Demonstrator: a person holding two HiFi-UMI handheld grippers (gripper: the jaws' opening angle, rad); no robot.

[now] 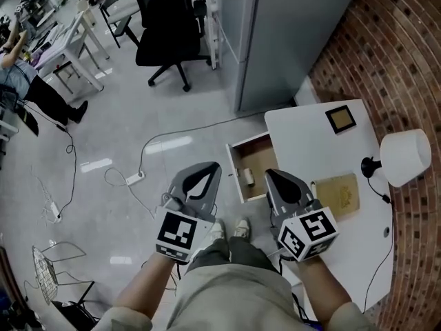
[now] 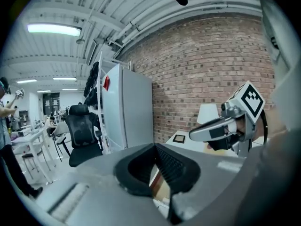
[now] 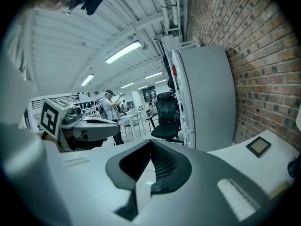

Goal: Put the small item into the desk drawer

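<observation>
While the left tongs [image 1: 212, 167] and right tongs [image 1: 272, 174] are shut and empty, the item [image 1: 249, 178] sits in the drawer [image 1: 260, 156] between them. Right's closer, I'd say.

lamp [image 1: 405, 157]: white shade, black base, beside brick wall [image 1: 393, 54] | frame [image 1: 340, 119]: black, square, lying flat, apart from lamp | tan board [image 1: 337, 195]: flat, near lamp base | chair [image 1: 169, 29]: black, on floor [image 1: 172, 102], near grey cabinet [image 1: 289, 33] | power strip [image 1: 134, 178]: white, on floor, cable [image 1: 179, 135] trailing | wire basket [image 1: 45, 271]: floor, lower left | person [image 1: 27, 81]: far left, by white tables [image 1: 69, 36]
</observation>
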